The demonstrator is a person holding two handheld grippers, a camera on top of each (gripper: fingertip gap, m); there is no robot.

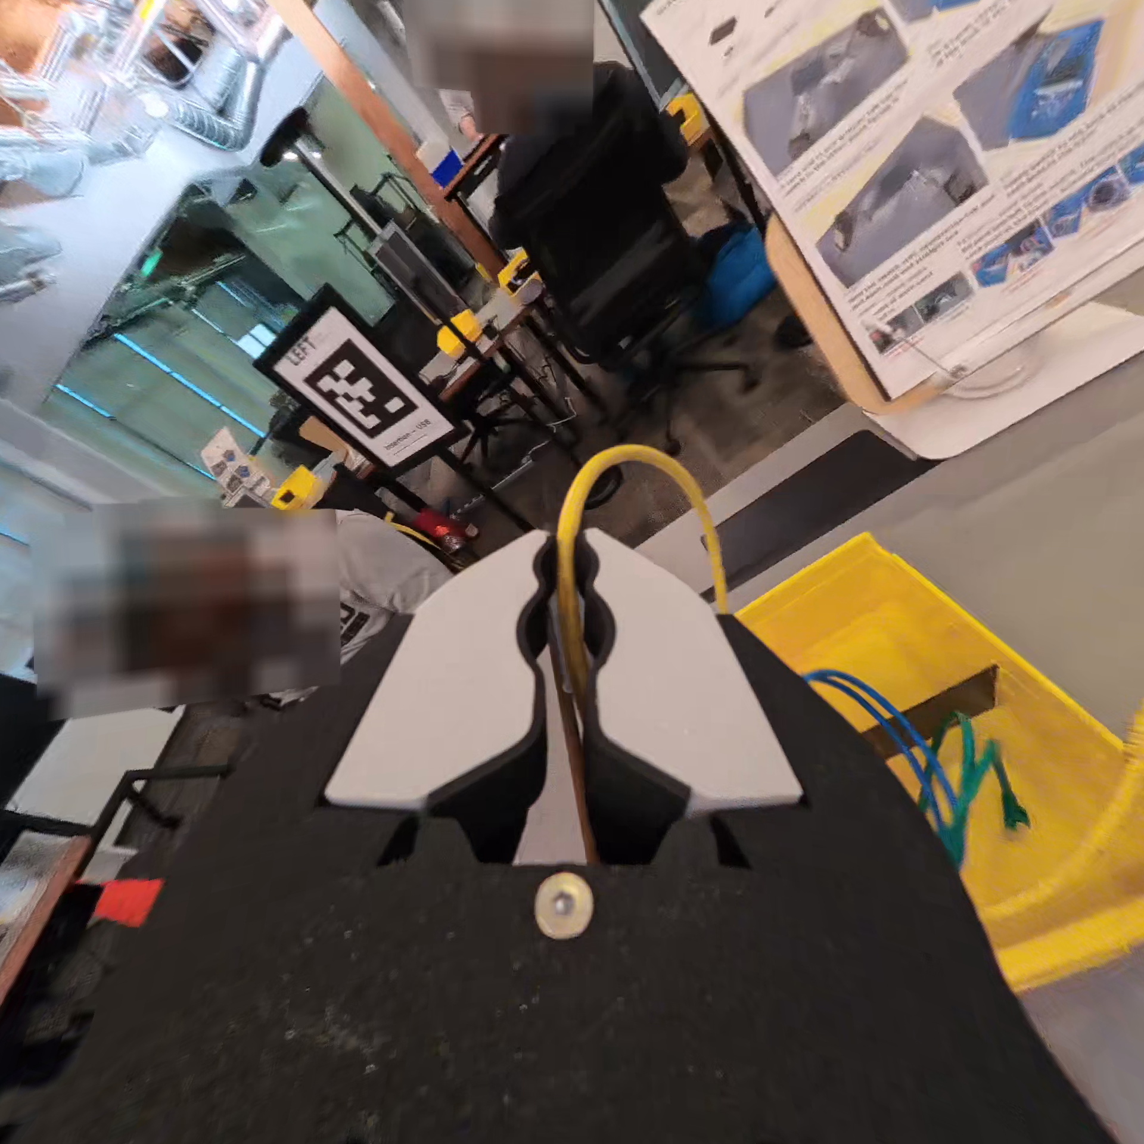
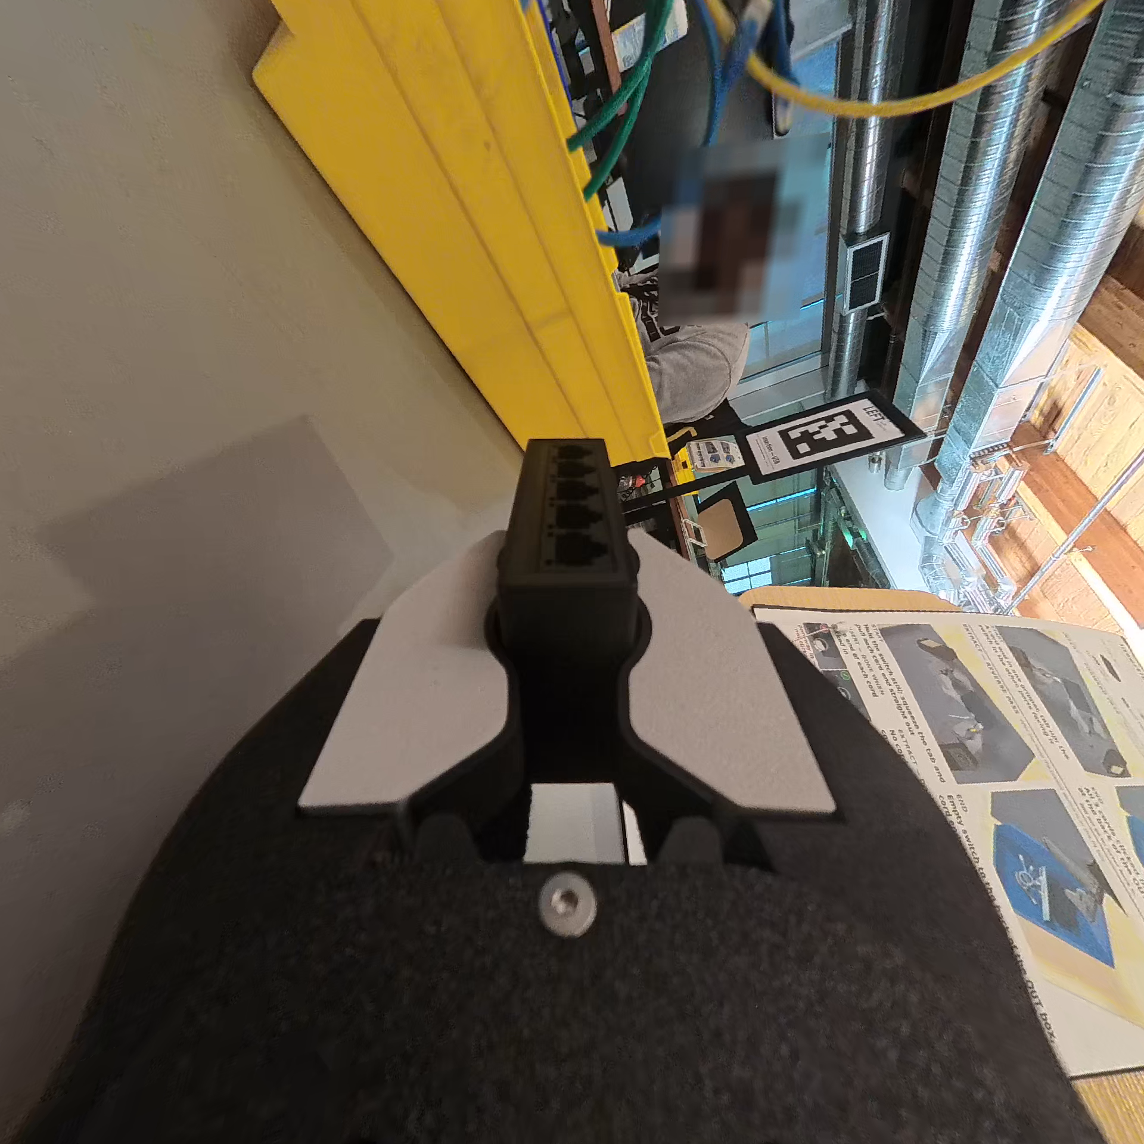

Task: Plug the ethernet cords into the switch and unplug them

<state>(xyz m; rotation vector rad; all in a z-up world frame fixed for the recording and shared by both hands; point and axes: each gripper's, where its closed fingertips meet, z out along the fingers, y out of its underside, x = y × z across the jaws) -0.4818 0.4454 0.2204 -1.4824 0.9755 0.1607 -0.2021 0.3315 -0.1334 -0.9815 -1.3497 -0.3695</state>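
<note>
In the left wrist view my left gripper [image 1: 566, 557] is shut on a yellow ethernet cord [image 1: 644, 461], which arcs up out of the fingertips and drops right toward a yellow bin [image 1: 928, 631]. Its plug is hidden. Blue cords [image 1: 891, 736] and a green cord [image 1: 972, 774] hang in the bin. In the right wrist view my right gripper [image 2: 566, 557] is shut on a black switch [image 2: 566, 514], held on end with its row of empty ports facing the camera. The yellow cord [image 2: 897, 102], blue cords [image 2: 724, 74] and green cord [image 2: 625, 105] show above the bin [image 2: 470, 247].
A pale table top [image 2: 155, 309] carries the bin. An instruction sheet [image 2: 990, 774] lies on a wooden board beside it, also in the left wrist view [image 1: 928, 186]. A marker sign [image 1: 365, 390] on a black stand, people, chairs and benches lie beyond.
</note>
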